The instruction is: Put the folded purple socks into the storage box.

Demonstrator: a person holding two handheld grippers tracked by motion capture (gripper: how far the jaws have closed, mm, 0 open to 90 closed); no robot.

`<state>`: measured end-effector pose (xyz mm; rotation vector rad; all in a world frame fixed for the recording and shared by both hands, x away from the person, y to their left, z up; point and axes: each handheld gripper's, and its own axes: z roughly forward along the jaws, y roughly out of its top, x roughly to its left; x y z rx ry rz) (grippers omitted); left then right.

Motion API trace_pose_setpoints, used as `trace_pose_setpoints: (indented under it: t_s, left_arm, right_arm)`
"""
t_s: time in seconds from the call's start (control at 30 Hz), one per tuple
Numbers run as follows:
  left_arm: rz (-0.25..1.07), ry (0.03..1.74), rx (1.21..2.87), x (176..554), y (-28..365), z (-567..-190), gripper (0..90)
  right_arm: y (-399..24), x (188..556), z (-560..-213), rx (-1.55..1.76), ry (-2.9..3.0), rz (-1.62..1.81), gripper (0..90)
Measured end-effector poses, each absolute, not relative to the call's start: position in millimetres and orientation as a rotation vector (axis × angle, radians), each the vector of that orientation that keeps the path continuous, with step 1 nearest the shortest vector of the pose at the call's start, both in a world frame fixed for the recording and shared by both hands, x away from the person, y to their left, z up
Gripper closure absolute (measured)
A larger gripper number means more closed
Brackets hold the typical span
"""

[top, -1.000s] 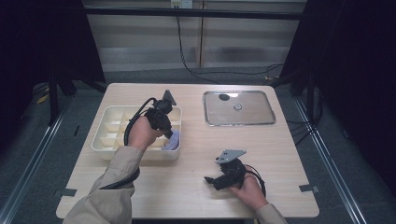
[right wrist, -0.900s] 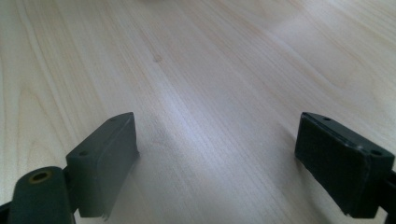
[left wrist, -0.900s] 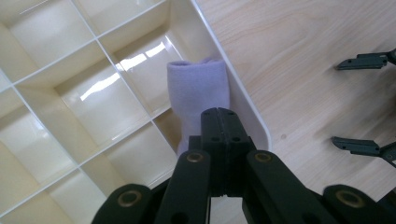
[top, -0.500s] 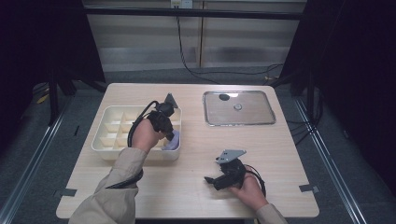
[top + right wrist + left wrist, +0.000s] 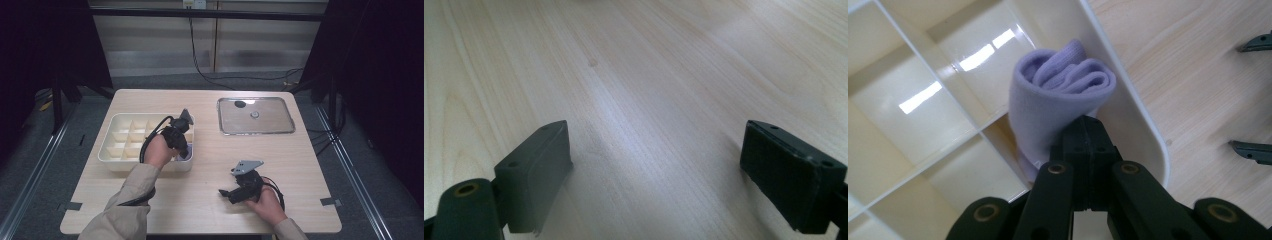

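We see the rolled lilac fabric sock (image 5: pixel 1058 100) in the corner compartment of the cream plastic divided tray (image 5: pixel 923 115), the corner nearest the counter's middle, pressed against the outer wall. Left claw (image 5: pixel 1083 137): jaws together, clamped on the lower edge of the sock. Left gripper view gives the roll's folds and the grip; in the high view the sock (image 5: pixel 185 154) is just a lilac sliver behind the left claw (image 5: pixel 181 150) and hand. Right claw (image 5: pixel 656 170): jaws wide apart, nothing between them, resting low over the bare light wood counter (image 5: pixel 634 75); high view puts it (image 5: pixel 226 193) near the front edge, well apart from the tray (image 5: pixel 120 137). Flat silver metal tray (image 5: pixel 256 116) sits at the far right. Open counter lies between the two trays and in front of both.
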<state>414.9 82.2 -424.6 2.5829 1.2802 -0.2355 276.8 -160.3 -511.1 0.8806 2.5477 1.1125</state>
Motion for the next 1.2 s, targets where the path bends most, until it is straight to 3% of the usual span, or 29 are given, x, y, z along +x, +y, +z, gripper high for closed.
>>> trace_pose_setpoints:
  t_s: [0.33,0.8,1.2]
  left_arm:
    - [-0.235,1.282,2.575,414,85,-420,89.1]
    - [-0.185,1.294,2.559,419,96,-385,89.0]
    - [-0.146,1.306,2.524,427,95,-383,86.1]
  right_arm:
    - [-160,277,-511,0.865,2.547,1.114,12.2]
    - [-159,277,-511,0.861,2.555,1.117,12.2]
    - [-159,277,-511,0.861,2.556,1.116,12.2]
